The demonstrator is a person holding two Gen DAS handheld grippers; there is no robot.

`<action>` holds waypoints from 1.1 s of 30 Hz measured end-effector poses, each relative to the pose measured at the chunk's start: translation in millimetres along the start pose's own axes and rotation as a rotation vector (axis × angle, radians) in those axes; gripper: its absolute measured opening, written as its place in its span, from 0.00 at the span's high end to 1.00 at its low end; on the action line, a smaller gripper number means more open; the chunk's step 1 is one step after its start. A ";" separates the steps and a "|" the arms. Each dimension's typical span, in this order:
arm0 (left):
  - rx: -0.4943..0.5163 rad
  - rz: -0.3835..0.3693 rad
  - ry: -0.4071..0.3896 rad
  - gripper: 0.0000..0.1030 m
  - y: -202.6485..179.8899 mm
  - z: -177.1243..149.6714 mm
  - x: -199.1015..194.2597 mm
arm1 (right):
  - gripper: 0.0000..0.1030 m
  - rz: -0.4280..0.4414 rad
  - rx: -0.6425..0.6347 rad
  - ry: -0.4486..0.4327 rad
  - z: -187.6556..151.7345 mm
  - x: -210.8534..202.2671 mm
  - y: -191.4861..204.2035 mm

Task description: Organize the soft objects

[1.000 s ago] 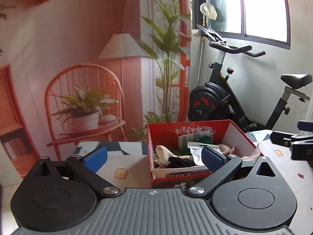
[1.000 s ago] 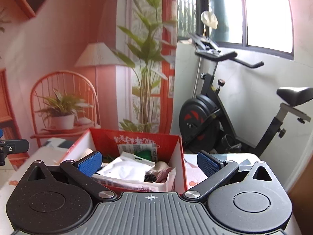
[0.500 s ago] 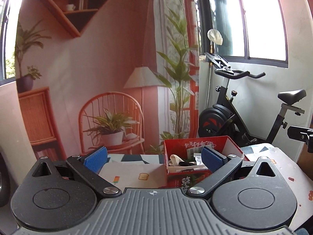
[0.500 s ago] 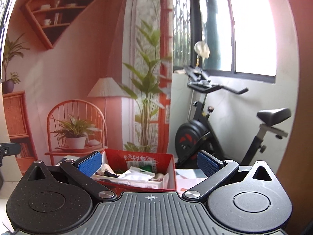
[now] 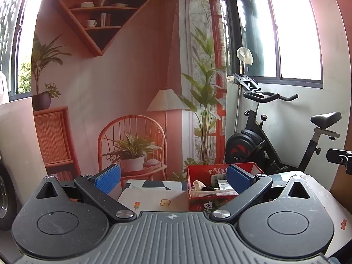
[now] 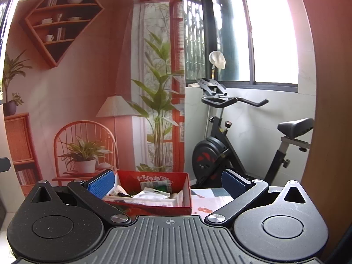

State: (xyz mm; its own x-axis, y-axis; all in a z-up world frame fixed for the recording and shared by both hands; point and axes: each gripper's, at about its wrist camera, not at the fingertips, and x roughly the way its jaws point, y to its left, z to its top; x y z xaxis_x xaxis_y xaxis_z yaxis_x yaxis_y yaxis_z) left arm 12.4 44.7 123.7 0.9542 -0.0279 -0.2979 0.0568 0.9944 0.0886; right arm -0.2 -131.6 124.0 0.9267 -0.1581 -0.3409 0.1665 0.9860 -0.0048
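Left gripper (image 5: pixel 173 178) and right gripper (image 6: pixel 167 182): ribbed grey bodies, black arms, blue dimpled pads (image 5: pixel 108 178); both jaws stand wide and hold nothing. Red cardboard box (image 6: pixel 186 187), rectangular, white lettering, open-topped, sits on the table (image 5: pixel 149 198) ahead of both grippers. Inside lie crumpled soft items (image 6: pixel 149 195): pale cloth, white plastic packets, something dark. Behind the table stands a black exercise bike (image 6: pixel 211 154).

The red box (image 5: pixel 199 205) carries white Chinese characters along its inner back wall and larger ones on its outer front face; both are too small and blurred to read. Nothing else shows legible text.
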 end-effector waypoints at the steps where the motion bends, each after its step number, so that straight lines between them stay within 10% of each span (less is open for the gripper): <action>1: 0.000 0.000 0.001 0.00 -0.1 -0.5 0.8 | 0.00 -0.001 -0.001 0.000 -0.4 -0.9 -0.6; 33: -0.031 -0.019 0.026 0.00 12.1 -5.1 6.0 | 0.00 -0.006 -0.028 -0.002 -1.8 -0.5 6.6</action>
State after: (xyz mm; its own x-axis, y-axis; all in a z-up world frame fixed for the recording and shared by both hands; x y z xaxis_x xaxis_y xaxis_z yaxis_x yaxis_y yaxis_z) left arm 17.4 57.1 118.1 0.9450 -0.0445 -0.3241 0.0651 0.9965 0.0530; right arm -0.2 -124.9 122.5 0.9265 -0.1640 -0.3387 0.1623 0.9862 -0.0335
